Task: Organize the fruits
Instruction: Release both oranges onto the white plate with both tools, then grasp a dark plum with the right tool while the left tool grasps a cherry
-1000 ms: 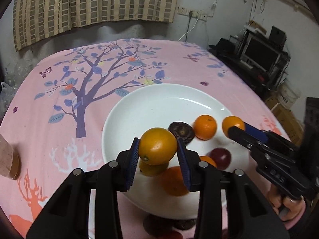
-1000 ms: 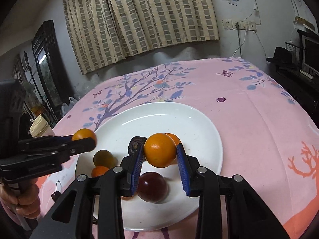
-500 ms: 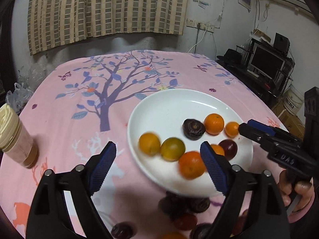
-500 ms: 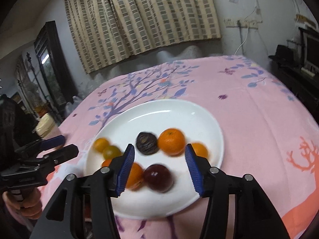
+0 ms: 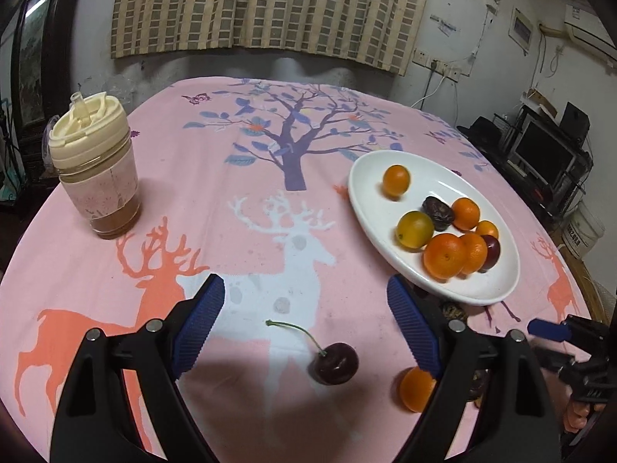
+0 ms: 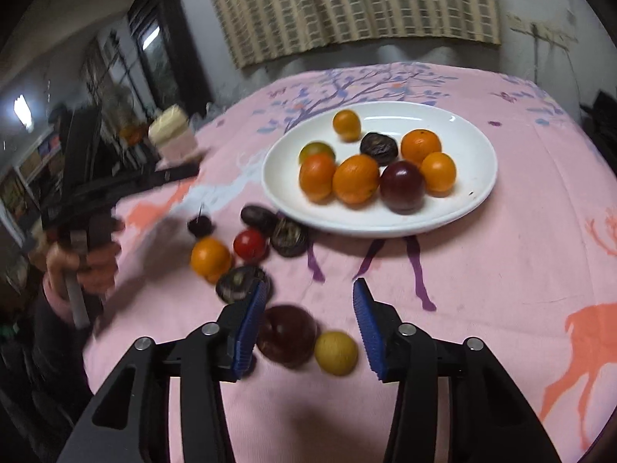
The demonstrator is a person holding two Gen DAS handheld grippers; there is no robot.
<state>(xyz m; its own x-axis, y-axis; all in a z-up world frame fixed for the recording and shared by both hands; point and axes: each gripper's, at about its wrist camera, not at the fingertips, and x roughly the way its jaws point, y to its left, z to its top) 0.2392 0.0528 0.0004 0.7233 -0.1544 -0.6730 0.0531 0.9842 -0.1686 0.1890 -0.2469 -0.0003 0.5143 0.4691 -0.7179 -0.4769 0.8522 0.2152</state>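
Note:
A white plate [image 5: 368,208] [image 6: 474,177] holds several oranges, a dark plum and a dark wrinkled fruit. My left gripper [image 5: 304,320] is open and empty above a dark cherry [image 5: 334,362] with a stem; a small orange [image 5: 415,389] lies beside its right finger. My right gripper [image 6: 310,310] is open and empty over a dark plum [image 6: 287,332] and a yellow fruit [image 6: 336,353]. More loose fruit lies left of the plate on the cloth: an orange [image 6: 210,258], a red tomato [image 6: 250,246] and dark fruits [image 6: 289,237].
A lidded cup [image 5: 96,169] with brown liquid stands at the table's left. The pink tablecloth with deer and tree print covers the round table. Shelves with electronics [image 5: 547,154] stand at the right beyond the table.
Both grippers opened and let their oranges go onto the plate, then pulled back toward the near table edge. The left one swung left, over the cherry.

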